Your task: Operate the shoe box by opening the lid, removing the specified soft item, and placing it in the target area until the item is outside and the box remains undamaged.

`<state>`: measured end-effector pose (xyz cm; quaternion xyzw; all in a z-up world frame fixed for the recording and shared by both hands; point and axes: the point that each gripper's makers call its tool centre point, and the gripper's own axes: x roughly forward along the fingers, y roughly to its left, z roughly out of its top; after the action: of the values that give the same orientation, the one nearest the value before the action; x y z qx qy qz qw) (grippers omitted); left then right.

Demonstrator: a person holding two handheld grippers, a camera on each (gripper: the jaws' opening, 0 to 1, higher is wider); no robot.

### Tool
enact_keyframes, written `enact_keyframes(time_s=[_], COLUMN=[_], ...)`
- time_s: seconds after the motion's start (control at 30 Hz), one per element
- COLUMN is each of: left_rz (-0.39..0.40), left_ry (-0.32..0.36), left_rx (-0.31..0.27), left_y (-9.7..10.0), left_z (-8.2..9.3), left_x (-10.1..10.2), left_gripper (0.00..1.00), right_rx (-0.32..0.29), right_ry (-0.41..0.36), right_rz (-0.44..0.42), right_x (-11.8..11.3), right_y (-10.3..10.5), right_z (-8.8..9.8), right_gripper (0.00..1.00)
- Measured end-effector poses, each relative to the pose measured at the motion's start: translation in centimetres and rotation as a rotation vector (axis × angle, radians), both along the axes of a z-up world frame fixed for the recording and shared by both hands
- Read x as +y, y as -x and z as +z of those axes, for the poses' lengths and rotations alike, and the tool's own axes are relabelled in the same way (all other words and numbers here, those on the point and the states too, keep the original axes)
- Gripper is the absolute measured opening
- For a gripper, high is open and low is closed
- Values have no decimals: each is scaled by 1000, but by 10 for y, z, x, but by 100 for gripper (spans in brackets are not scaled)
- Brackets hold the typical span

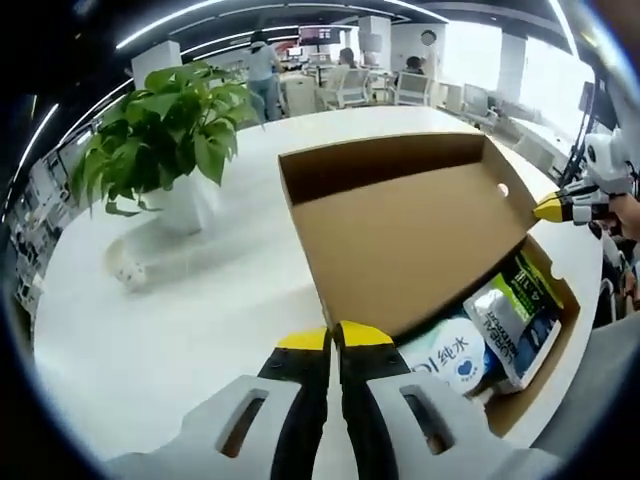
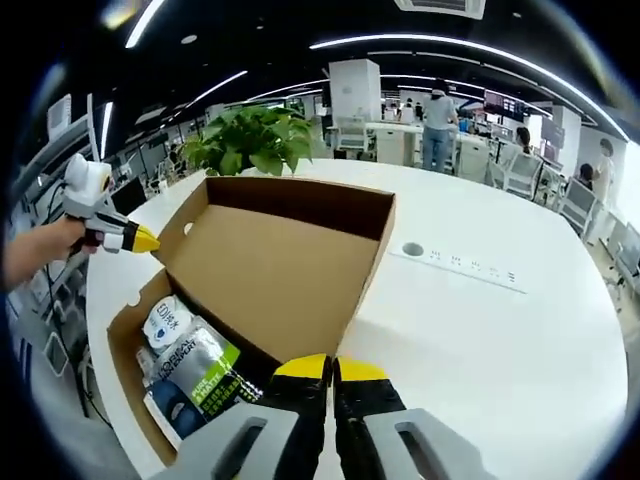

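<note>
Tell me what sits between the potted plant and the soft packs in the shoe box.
In the left gripper view, the raised cardboard lid stands between the potted plant and the soft packs, with bare white table on the plant's side.

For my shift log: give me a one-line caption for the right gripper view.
Right gripper shut on lid of the open shoe box, soft packs inside, left gripper at far corner.

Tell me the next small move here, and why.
Probably swing the lid fully back with the two shut grippers, left and right, pinching its edges. It stands half-raised over the shoe box, shading the soft packs and blocking a clean reach.
</note>
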<state>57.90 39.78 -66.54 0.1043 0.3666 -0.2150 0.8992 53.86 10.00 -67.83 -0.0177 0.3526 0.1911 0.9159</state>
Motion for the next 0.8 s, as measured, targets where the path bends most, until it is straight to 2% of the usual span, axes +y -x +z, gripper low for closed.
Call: enact_keyframes(time_s=[0.37,0.8], left_rz=[-29,-18], left_ry=[-40,-61], left_rx=[46,48], left_y=[-12,-19], left_z=[-7,-15], left_x=[0,-1], left_gripper=[2,2], right_rx=[51,66], right_ry=[-36,-44], right_rz=[-15,-30], right_x=[-1,-2], right_y=[-7,-14], right_z=[-6,-13], right_gripper=[0,0])
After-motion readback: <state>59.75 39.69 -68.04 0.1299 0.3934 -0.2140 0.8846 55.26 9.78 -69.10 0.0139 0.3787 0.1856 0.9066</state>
